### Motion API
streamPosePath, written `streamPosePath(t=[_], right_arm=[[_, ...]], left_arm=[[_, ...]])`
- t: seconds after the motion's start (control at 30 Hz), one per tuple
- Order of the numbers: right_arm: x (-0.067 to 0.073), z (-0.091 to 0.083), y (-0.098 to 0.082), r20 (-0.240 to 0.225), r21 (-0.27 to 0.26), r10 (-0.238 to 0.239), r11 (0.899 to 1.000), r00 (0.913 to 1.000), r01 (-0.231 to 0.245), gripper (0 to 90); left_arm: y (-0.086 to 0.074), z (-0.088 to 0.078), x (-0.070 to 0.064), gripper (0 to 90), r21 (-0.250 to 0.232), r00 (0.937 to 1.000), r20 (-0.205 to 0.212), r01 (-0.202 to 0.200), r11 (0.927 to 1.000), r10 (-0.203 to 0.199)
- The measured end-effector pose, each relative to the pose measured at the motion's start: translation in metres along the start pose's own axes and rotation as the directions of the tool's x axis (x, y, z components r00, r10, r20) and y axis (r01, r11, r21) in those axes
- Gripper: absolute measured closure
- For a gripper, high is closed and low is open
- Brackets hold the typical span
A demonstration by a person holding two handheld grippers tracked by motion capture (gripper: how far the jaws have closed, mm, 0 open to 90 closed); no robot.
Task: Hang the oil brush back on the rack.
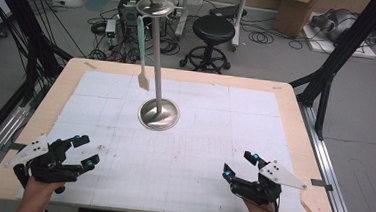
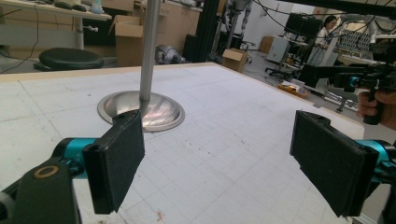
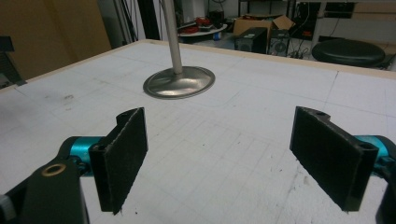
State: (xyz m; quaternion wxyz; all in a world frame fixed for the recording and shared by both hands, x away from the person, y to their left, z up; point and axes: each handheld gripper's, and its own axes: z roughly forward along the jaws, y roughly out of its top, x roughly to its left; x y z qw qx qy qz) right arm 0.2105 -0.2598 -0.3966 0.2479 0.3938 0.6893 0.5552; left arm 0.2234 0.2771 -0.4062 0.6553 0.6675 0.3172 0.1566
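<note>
A metal stand (image 1: 160,59) with a round domed base (image 1: 159,114) rises from the middle of the white gridded mat (image 1: 214,133). A pale green spatula (image 1: 141,52) hangs from the stand's top dish (image 1: 155,6). My left gripper (image 1: 83,151) rests near the front left corner, open, nothing between its pads (image 2: 116,163). My right gripper (image 1: 240,165) sits near the front right, open too, its pads (image 3: 122,154) wide apart over bare mat. The stand's base (image 2: 140,109) (image 3: 180,82) lies ahead of both grippers.
The wooden table edge (image 1: 295,118) frames the mat. A black stool (image 1: 213,30), cables and boxes stand on the floor beyond the far edge. Black frame legs (image 1: 337,56) stand at the right and left sides. The other hand with its gripper (image 2: 373,84) appears at the far right.
</note>
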Motion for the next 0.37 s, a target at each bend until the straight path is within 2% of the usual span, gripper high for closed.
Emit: streamPosePath(t=[0.37], right_arm=[[0.0,-0.0017,0.0004,0.003,0.0,0.001,1.0,1.0,-0.001,18.3]], left_arm=[[-0.0007,0.0,-0.0002,18.2,0.0,1.0,0.0,0.002,1.0,-0.002]])
